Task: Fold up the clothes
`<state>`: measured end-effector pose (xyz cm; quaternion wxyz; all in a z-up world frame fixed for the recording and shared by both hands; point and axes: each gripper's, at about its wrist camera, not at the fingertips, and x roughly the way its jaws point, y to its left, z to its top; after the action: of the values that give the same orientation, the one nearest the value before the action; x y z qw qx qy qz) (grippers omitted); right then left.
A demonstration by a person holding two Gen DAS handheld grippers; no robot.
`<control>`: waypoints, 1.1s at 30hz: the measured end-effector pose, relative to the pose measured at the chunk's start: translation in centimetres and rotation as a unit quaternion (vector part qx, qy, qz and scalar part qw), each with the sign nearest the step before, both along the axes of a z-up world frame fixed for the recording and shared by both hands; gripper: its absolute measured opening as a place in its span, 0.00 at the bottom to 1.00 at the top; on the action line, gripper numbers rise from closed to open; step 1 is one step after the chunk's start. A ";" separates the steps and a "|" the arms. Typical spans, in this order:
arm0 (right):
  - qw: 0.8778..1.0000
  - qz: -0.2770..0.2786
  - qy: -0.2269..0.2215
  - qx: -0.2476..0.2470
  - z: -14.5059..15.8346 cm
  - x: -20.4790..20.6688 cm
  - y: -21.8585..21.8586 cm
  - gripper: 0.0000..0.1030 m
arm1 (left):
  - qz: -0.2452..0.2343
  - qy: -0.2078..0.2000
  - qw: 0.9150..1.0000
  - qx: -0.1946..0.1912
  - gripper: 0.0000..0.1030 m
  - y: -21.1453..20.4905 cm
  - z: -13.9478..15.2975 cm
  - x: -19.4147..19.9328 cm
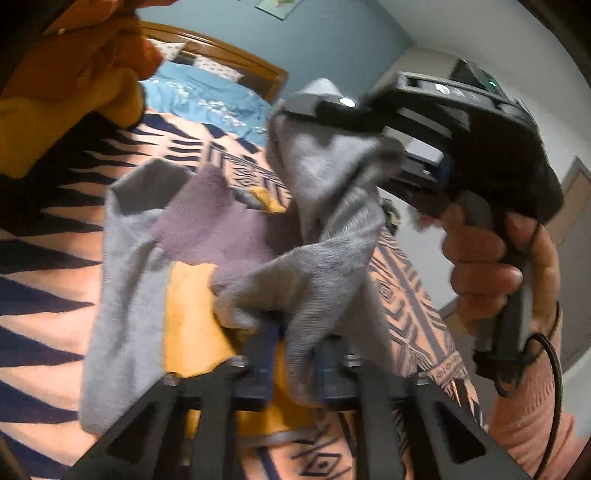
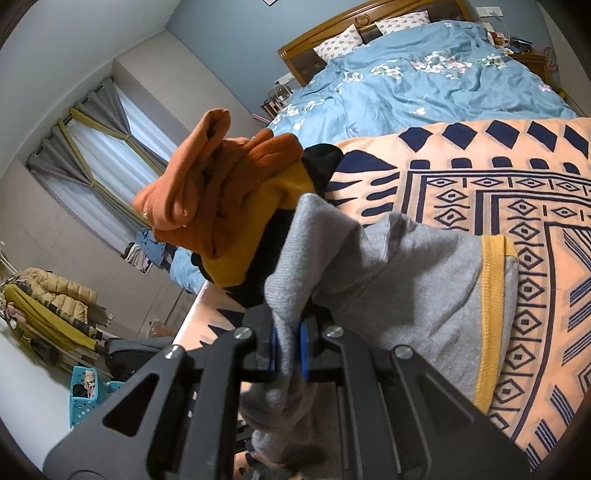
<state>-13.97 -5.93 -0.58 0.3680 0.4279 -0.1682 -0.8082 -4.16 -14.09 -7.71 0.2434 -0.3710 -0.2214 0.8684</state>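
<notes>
A grey garment (image 1: 325,229) with yellow trim and a purple inner patch hangs between both grippers above the patterned bed cover (image 1: 44,266). My left gripper (image 1: 295,354) is shut on its lower edge. My right gripper (image 2: 288,354) is shut on another fold of the grey garment (image 2: 406,280); it also shows in the left wrist view (image 1: 332,107), held up at the right with cloth in its fingers. The yellow trim (image 2: 487,317) runs down the garment's right side.
A pile of orange, yellow and black clothes (image 2: 229,199) lies on the orange and navy patterned cover (image 2: 498,192). Beyond is a blue floral duvet (image 2: 424,81) and wooden headboard (image 2: 332,33). A teal basket (image 2: 88,395) and a clothes heap (image 2: 48,299) stand on the floor at left.
</notes>
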 end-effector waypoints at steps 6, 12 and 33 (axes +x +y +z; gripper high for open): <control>1.000 0.009 -0.005 0.002 -0.5 -0.3 -0.9 0.10 | 0.044 0.030 0.998 0.031 0.05 -2.9 1.2 1.5; 0.999 0.030 -0.005 0.023 -1.6 -0.3 -3.6 0.10 | 0.063 0.030 0.997 0.031 0.05 -4.8 1.2 2.9; 0.995 0.077 -0.045 0.045 -6.5 -0.4 -7.0 0.33 | 0.041 0.047 0.994 -0.091 0.63 -3.9 1.8 4.2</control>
<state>-14.35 -12.92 -7.11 0.4018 0.4919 -0.1147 -0.7639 0.02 -17.94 -5.88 0.1826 -0.3407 -0.1444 0.9109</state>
